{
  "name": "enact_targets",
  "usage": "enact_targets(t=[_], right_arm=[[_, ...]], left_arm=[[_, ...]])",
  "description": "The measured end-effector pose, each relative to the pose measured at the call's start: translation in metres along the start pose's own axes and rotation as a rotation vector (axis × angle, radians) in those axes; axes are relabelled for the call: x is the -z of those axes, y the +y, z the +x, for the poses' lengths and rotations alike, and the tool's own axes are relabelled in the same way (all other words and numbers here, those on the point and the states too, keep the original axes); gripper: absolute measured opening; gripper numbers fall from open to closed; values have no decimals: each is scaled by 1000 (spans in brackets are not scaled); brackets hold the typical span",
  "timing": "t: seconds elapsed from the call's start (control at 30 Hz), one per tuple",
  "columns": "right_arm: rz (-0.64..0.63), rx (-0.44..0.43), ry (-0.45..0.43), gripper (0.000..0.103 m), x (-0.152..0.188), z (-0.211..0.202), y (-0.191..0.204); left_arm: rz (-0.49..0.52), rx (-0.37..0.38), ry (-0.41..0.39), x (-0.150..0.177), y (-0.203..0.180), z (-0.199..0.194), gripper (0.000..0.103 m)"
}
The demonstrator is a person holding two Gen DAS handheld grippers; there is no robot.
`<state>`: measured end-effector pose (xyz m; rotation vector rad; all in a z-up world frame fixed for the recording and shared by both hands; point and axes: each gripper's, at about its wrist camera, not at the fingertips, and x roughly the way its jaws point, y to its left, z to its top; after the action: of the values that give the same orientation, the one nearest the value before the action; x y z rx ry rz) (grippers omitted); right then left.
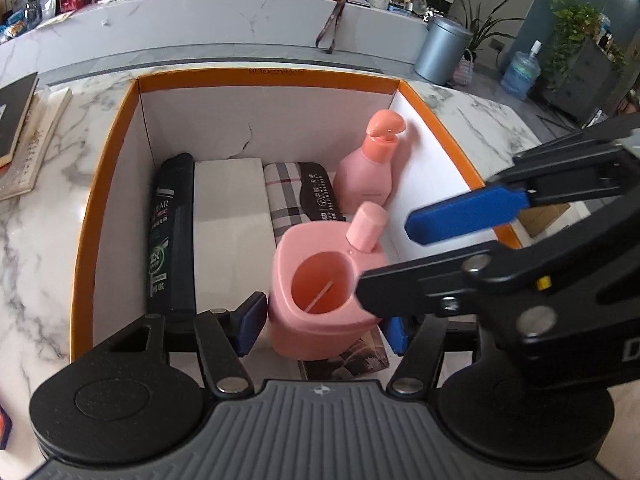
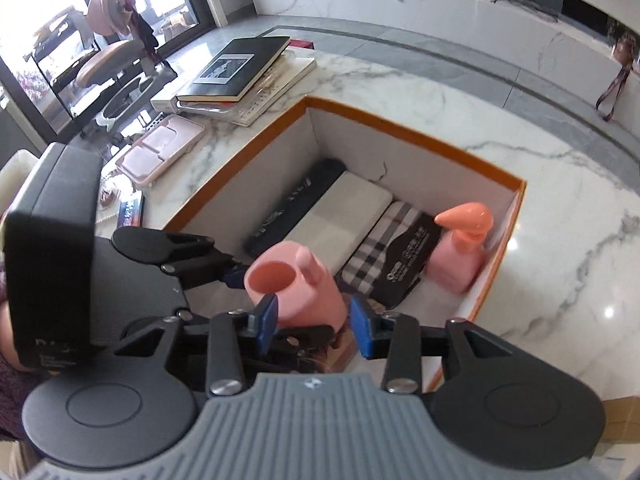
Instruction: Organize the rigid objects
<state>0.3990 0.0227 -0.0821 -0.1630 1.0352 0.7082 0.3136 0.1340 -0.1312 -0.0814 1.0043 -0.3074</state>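
The left hand-held gripper [image 1: 322, 322] is clamped on the pink cup holder [image 1: 320, 288], low inside the orange box [image 1: 264, 80]. The right hand-held gripper [image 2: 316, 322] is apart. Box mostly packed; pink case [image 2: 160, 152] waits on the worktop [image 2: 520, 160].

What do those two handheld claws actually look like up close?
Both claws, left and right, match: black metal linkage arms with silver rivets, blue flat pads on the fingers, and a grey ribbed base flanked by round black discs. No cables or sleeves are visible.
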Motion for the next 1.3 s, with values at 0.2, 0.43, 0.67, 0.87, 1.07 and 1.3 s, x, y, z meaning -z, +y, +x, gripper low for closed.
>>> enact_targets(t=[0.2,0.43,0.67,0.87,1.07,1.3], right_arm=[[-8,8,15,56,-8,7,5],[73,-23,74,66,-11,25,13],[8,43,139,55,-15,37,20],[-127,117,171,55,-26,25,17],[-208,255,260,55,-40,25,-5],[-486,221,429,55,-43,45,-7]], left_arm=[[32,20,10,0,4,-13,76],[16,33,33,9,6,-16,75],[-7,63,24,11,6,-20,64],[-17,44,-3,8,8,-29,64],[-21,23,-21,-4,10,-33,64],[-3,17,-24,-9,7,-31,64]])
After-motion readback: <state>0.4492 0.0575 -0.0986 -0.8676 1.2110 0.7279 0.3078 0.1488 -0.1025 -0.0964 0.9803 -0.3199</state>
